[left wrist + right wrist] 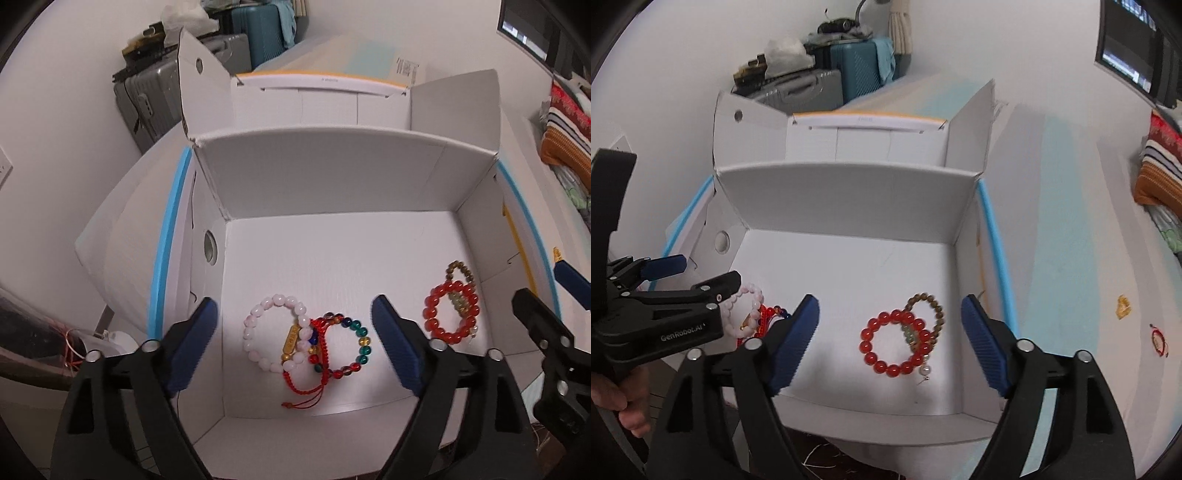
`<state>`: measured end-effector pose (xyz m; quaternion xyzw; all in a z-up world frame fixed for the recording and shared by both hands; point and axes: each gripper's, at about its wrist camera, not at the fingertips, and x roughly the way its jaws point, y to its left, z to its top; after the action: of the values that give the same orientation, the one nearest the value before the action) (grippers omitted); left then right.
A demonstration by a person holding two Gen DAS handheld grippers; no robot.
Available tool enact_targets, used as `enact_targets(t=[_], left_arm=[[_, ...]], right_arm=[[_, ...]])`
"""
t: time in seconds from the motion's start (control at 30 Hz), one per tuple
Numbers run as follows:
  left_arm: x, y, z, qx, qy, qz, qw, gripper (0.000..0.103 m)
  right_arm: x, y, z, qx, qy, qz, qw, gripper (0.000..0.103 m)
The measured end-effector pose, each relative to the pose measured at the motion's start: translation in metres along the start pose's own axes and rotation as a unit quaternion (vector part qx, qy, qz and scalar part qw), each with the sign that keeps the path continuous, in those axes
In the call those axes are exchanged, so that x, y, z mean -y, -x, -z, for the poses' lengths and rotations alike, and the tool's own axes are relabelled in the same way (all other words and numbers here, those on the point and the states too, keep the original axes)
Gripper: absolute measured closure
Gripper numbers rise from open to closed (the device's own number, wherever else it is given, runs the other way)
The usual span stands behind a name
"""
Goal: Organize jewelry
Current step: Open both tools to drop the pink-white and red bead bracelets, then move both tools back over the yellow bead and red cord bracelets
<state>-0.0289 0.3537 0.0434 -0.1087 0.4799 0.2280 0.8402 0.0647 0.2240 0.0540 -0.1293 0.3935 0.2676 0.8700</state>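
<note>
1. Bedroom-ish backdrop, suitcases stacked against the far wall, and I'm hovering both claws over a white cardboard box with its flaps up.
2. Left gripper has its jaws spread wide, holding nothing. Right below and between them sits a tangle: pink bead bracelet, red cord bracelet and multicolor bead bracelet, all overlapping.
3. Right gripper is also wide open and empty, with the red bead bracelet dead centre under it, overlapping a brown bead bracelet.
4. My take for doing this well: go for one strand at its free outer edge, pinch a single bead run, lift slowly so the overlapping ones slide off instead of tagging along.
5. Further out past the right claw, outside the box, a small gold piece and a little red cord loop sit on the table.
6. Hard to read: which bracelet lies on top in each pile, and the left claw blocks part of the pink one in the right view.
</note>
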Motion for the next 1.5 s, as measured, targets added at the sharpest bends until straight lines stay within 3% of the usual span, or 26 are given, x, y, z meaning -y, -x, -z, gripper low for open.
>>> enact_targets(t=[0.1, 0.23, 0.6, 1.13, 1.5], left_arm=[[0.003, 0.007, -0.001, 0.016, 0.003, 0.0, 0.9999, 0.007], [0.017, 0.018, -0.003, 0.033, -0.001, 0.001, 0.9994, 0.006], [0.077, 0.047, -0.007, 0.069, -0.025, 0.038, 0.9966, 0.006], [0.229, 0.061, -0.01, 0.082, -0.11, 0.106, 0.9848, 0.006], [0.338, 0.056, -0.008, 0.076, -0.162, 0.143, 0.9733, 0.006]], right_arm=[[0.008, 0.013, -0.001, 0.016, -0.004, 0.005, 1.0, 0.015], [0.022, 0.027, -0.001, 0.034, -0.012, 0.014, 0.999, 0.009], [0.081, 0.059, 0.012, 0.062, -0.037, 0.057, 0.996, 0.008], [0.227, 0.111, 0.055, 0.07, -0.124, 0.132, 0.981, 0.008], [0.324, 0.122, 0.088, 0.059, -0.18, 0.17, 0.967, 0.008]])
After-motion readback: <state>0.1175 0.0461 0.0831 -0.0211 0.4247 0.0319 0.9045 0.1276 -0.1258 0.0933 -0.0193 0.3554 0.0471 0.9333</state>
